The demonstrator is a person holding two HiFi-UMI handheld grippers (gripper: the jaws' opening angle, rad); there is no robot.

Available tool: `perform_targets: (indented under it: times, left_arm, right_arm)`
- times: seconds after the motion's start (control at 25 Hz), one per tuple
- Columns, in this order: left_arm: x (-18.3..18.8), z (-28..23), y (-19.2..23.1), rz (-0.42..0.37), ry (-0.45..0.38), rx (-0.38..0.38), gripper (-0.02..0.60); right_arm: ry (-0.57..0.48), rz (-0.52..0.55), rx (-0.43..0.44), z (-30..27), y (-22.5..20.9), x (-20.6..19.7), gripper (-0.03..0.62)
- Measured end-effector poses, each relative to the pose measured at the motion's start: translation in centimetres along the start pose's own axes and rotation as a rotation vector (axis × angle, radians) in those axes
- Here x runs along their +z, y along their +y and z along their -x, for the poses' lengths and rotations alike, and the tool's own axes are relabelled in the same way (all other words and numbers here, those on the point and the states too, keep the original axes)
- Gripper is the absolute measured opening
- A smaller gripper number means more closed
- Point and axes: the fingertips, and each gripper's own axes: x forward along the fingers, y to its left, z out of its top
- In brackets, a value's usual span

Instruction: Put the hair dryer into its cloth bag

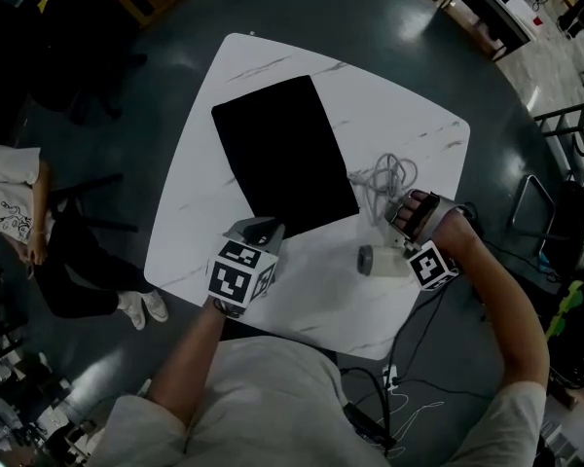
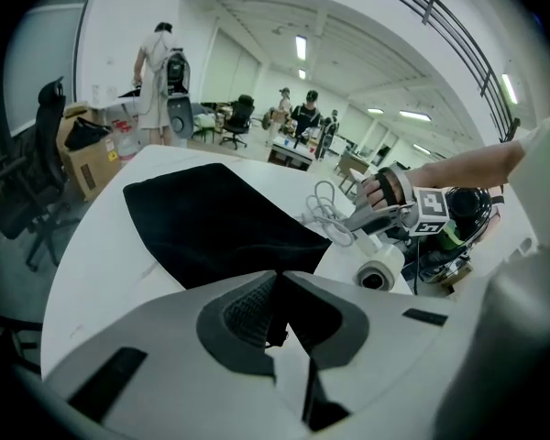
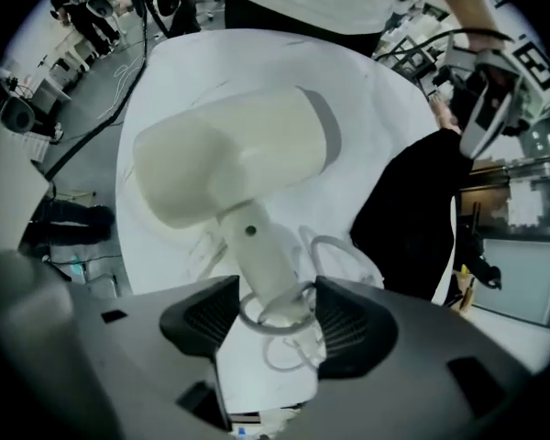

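Observation:
A black cloth bag lies flat in the middle of the white table. My left gripper sits at the bag's near edge, jaws shut with dark fabric pinched between them. The white hair dryer lies on the table to the right of the bag, its barrel seen end-on in the left gripper view. My right gripper points down over it, open, with the handle's end and a loop of cable between the pads, gaps on both sides.
The loose white cable is bunched between the dryer and the bag's right side. A seated person is on the floor side at the left. Several people, chairs and a cardboard box stand beyond the table's far edge.

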Motion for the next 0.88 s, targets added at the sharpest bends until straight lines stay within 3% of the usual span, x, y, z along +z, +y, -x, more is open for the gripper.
perform_targets:
  times: [0.16,0.4,0.88]
  left_arm:
    - [-0.4,-0.1,0.0,0.002,0.01,0.008,0.021]
    - [-0.6,-0.2,0.6,0.0,0.016,0.009,0.021]
    - [-1.0,-0.3,0.8,-0.049,0.019,0.009,0.021]
  right_arm:
    - [0.006,0.009,0.005,-1.0,0.0,0.6,0.236]
    - [-0.071,-0.299,0.082,-0.1,-1.1,3.1,0.224]
    - [-0.166,-0.815,0.112,2.7,-2.4,8.7,0.206]
